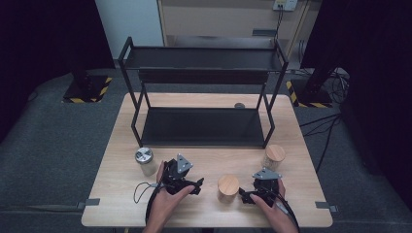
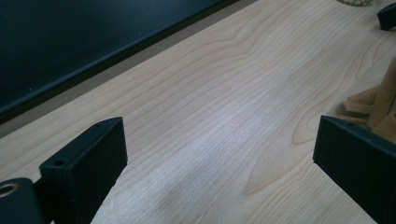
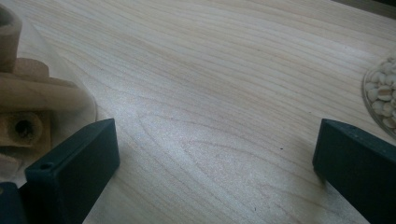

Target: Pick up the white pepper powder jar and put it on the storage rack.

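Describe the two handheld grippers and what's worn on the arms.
Both the left gripper and the right gripper are black, each with a grey three-cornered plate on top and two flat rectangular black jaws. A thin dark cable trails from each. The forearms are bare, without sleeves.

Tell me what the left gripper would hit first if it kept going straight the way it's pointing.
Probably the wood-lidded jar. In the high view the left gripper points across the table toward it, jaws open on nothing. Its own view shows bare wood ahead, with that jar off to one side, so it might slip past.
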A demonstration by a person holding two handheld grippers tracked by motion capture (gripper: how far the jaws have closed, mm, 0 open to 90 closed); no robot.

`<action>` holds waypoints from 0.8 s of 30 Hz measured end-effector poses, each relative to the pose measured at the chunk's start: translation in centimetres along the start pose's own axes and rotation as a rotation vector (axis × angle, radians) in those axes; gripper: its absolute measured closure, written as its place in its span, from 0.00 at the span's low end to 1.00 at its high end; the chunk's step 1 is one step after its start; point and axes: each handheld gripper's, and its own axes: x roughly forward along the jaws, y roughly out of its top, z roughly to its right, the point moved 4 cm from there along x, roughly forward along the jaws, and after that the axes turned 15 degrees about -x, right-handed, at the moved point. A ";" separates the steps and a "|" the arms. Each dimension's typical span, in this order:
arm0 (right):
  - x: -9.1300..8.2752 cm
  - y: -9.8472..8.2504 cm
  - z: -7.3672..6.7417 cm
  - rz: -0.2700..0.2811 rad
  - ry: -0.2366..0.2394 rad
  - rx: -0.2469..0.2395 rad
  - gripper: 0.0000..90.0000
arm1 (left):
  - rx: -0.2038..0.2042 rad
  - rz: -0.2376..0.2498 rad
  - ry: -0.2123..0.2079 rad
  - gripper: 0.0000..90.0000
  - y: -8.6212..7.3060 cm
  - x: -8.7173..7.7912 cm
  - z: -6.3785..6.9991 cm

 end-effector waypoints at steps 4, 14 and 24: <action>0.0 0.0 0.0 0.000 0.000 0.000 0.00 | 0.008 0.004 -0.003 0.02 0.6 -0.5 0.0; 0.0 0.0 0.0 0.000 0.000 0.000 0.00 | 0.002 0.021 0.003 0.02 1.7 -1.8 -0.6; 0.0 0.0 0.0 0.000 0.000 0.000 0.00 | -0.003 0.041 0.008 0.02 3.0 -2.9 -1.7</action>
